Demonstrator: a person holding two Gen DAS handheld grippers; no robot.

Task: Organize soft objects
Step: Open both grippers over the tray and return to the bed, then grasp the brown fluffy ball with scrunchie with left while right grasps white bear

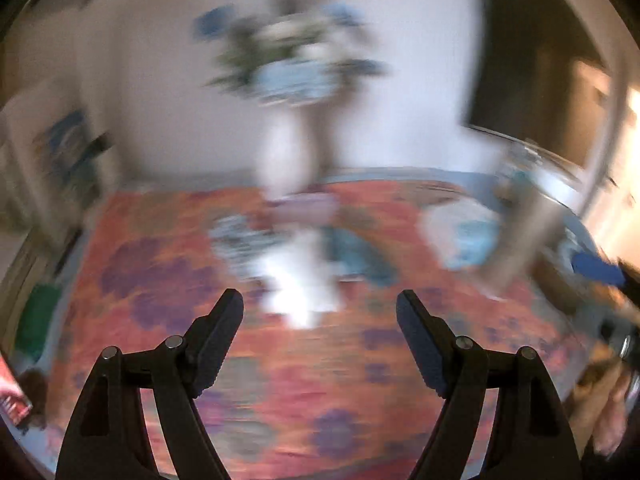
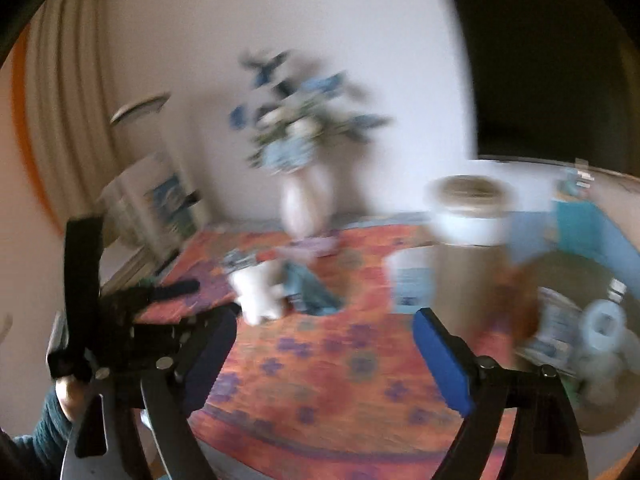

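Both views are smeared with motion blur, so I can only tell the larger shapes. Nearest to me, my left gripper (image 1: 319, 304) stands released, its dark fingers (image 1: 218, 340) spread wide with nothing between them but patterned cloth. My right gripper (image 2: 324, 320) is likewise released, its blue pads (image 2: 442, 360) well apart and bare. In the right wrist view my left gripper (image 2: 132, 320) shows at the left edge, held in my hand (image 2: 70, 394) with a dark teal sleeve (image 2: 40, 428) behind it.

Below both grippers lies the tabletop (image 1: 280, 400), covered by an orange-red cloth with purple flower shapes.

Further on, beyond the fingertips and near the middle of the cloth, sits the heap of soft objects: a white soft thing (image 1: 298, 280) in front, straight ahead of my left gripper's gap and apart from it, with a teal-blue cloth (image 1: 356, 256) just beside it on the right, the two seeming to touch. In the right wrist view the same white soft thing (image 2: 260, 290) lies ahead and left of the gap, the teal-blue cloth (image 2: 312, 284) beside it. What kind of items they are I cannot tell.

To the right stands a tall white and tan container (image 2: 468, 216). Behind the heap, at the far edge against the pale wall, a white vase (image 2: 306, 204) carries blue and white flowers (image 2: 296, 120).
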